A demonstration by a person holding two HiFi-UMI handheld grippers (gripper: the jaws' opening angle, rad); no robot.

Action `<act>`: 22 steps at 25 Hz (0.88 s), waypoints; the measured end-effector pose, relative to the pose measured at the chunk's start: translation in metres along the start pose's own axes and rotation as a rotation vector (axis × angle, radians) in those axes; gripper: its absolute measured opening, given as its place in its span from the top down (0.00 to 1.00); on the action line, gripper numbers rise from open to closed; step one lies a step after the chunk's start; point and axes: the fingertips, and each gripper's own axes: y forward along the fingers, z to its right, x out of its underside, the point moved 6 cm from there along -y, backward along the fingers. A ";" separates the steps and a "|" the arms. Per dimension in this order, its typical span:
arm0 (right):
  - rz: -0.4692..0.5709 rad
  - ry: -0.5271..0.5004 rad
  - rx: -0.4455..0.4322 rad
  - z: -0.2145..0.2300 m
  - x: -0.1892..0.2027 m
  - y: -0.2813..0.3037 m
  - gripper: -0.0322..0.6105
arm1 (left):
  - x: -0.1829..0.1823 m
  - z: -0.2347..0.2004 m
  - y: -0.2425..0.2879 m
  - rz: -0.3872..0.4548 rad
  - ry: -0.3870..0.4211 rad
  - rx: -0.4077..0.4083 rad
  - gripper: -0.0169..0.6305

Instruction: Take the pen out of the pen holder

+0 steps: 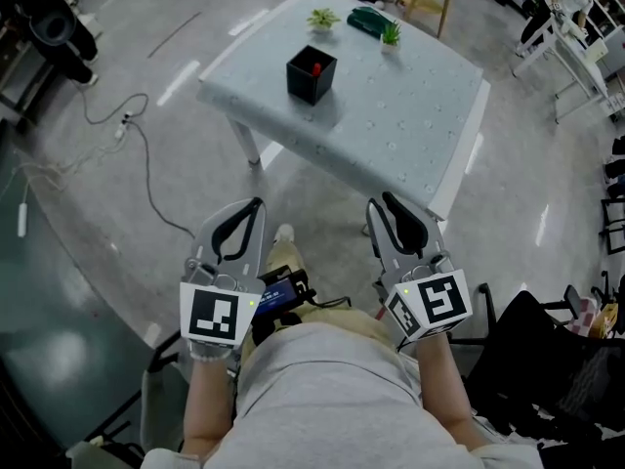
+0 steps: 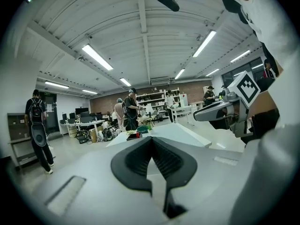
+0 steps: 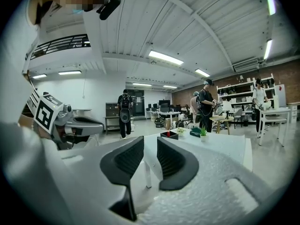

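I see a big pale table (image 1: 420, 115) ahead, well away from both my grippers. My left gripper (image 1: 258, 205) is low in front of me, its jaws closed together on nothing. My right gripper (image 1: 383, 203) has its jaws apart and holds nothing. A black pen holder (image 1: 308, 81) stands on the table. The red pen (image 1: 316, 67) sticks up inside it.

We count two grippers, left gripper (image 1: 257, 204) and right gripper (image 1: 380, 203) | ahead of both, one table (image 1: 410, 130) | one pen holder (image 1: 312, 78) on it, far ahead of the grippers | one pen (image 1: 316, 67) in it | two potted plants, left plant (image 1: 322, 18) and right plant (image 1: 391, 34), beyond it | one green pouch (image 1: 369, 21) between them
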 end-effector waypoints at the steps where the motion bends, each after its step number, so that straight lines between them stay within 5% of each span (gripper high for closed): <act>1: 0.001 0.005 0.006 0.004 -0.001 0.006 0.82 | -0.001 -0.004 0.007 0.003 0.004 0.007 0.96; 22: -0.042 0.024 0.106 0.059 -0.042 0.152 0.82 | -0.010 -0.128 0.139 -0.004 0.001 0.124 0.96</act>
